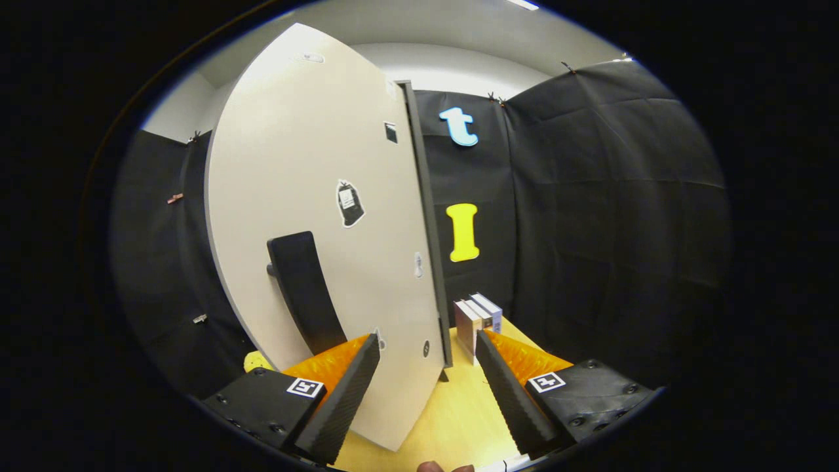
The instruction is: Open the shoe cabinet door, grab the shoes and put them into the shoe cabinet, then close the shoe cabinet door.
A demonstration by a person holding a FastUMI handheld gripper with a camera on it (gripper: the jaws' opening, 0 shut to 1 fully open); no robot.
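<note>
Presently logged:
Gripper: fingers spread, nothing pinched.
Cabinet door: edge between fingers.
Handle: dark, on door face.
Boxes: just beyond fingers.

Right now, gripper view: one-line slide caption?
Open gripper straddles the free edge of the shoe cabinet door, its dark handle beside one finger.

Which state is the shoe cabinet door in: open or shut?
Open. The shoe cabinet door is swung out, its free edge between the spread fingers of the tongs, which grip nothing.

Black cloth walls, yellow floor
</note>
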